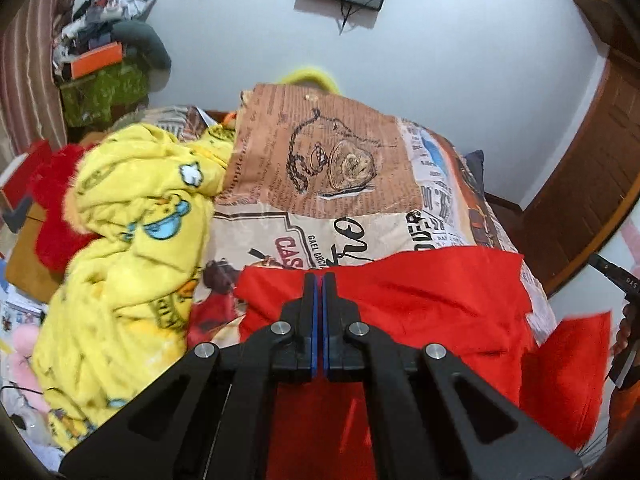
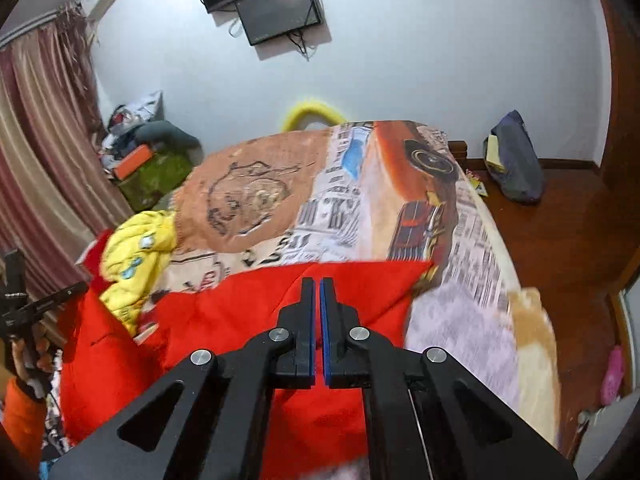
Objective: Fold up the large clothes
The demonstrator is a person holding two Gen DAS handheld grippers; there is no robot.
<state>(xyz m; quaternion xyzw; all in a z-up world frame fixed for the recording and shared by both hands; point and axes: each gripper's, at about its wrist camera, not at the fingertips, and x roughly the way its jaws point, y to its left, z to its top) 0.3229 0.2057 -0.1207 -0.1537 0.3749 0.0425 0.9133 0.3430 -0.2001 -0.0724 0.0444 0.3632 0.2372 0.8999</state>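
Both tools are closed: we see the left tool (image 1: pixel 319 280) with its blue pads pressed together and the right tool (image 2: pixel 317 286) with only a sliver between its pads — whether either pinches the red garment (image 1: pixel 432 304) we cannot tell. That garment drapes over the near edge of the bed (image 2: pixel 472 240), directly beneath both tools, beside a crumpled yellow blanket (image 1: pixel 132 248). Each tool tilts downward toward the bed — a hand (image 2: pixel 28 352) grips the left one.
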